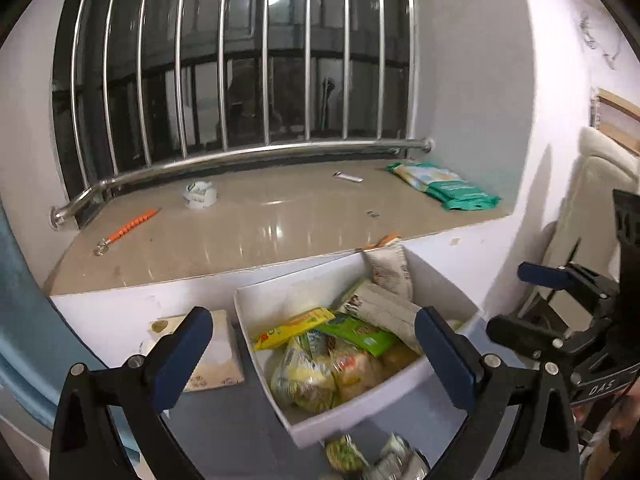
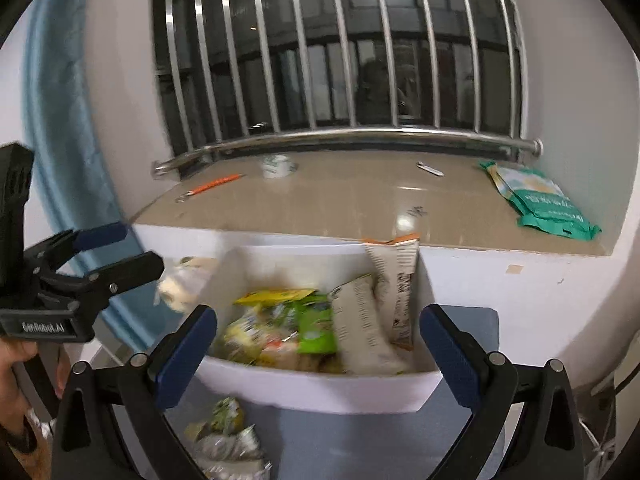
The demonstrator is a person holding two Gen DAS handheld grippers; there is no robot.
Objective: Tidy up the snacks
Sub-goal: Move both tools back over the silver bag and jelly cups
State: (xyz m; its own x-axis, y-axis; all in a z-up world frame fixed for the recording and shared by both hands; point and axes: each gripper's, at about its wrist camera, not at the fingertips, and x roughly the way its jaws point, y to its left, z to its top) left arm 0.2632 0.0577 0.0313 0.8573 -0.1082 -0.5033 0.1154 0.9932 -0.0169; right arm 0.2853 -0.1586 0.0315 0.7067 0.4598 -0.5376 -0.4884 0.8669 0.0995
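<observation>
Both claws stand wide open and hold nothing. From the left claw I look down into a white box full of snack packets. The right claw hangs over the same box from the other side, and its near wall sits between the blue pads.

The box stands on a blue-grey table, close to the back edge by the white wall. Inside it are a yellow packet, a green packet, some shiny see-through bags and two tall paper bags leaning in the far corner. A few more small snack bags lie loose on the table, just in front of the box. These look like the ones not yet put away. A flat cardboard box lies beside the white box, on its left side. One pale packet shows blurred near the tip of the left claw in the right view; I cannot tell if it is falling or resting.

I think the loose bags are light, soft and crinkly. Their shiny skin may slip. A good place to pinch is the flat sealed edge or across the middle, gently, so the food inside does not get crushed.

Behind it all, a stone window ledge holds a teal pack, a tape roll and an orange tool.
</observation>
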